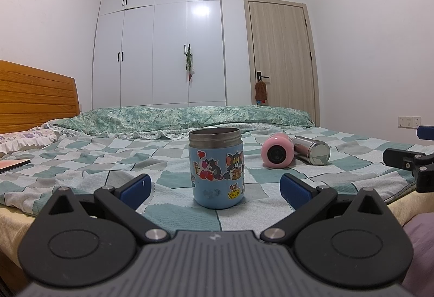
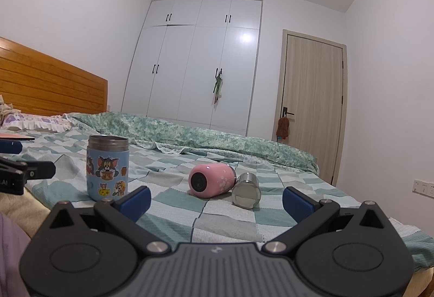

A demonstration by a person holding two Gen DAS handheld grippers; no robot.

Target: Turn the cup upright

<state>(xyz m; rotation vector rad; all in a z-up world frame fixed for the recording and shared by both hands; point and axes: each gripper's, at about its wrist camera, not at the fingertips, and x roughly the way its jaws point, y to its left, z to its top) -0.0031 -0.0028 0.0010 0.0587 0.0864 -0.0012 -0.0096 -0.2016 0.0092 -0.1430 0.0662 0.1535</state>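
A blue cartoon-sticker cup (image 1: 217,169) stands upright on the checked bedspread, open steel rim up, just ahead of my open left gripper (image 1: 215,187); it also shows in the right wrist view (image 2: 107,168). A pink cup (image 2: 210,180) lies on its side, base toward me, beside a steel cup (image 2: 246,193) also lying down. Both show in the left wrist view, the pink cup (image 1: 276,151) and the steel cup (image 1: 312,149). My right gripper (image 2: 215,202) is open and empty, short of the two lying cups.
A folded green quilt (image 1: 184,117) runs across the bed behind the cups. A wooden headboard (image 1: 35,96) and pillows are at the left. A flat book (image 1: 13,164) lies at far left. The right gripper's finger (image 1: 407,161) shows at the right edge.
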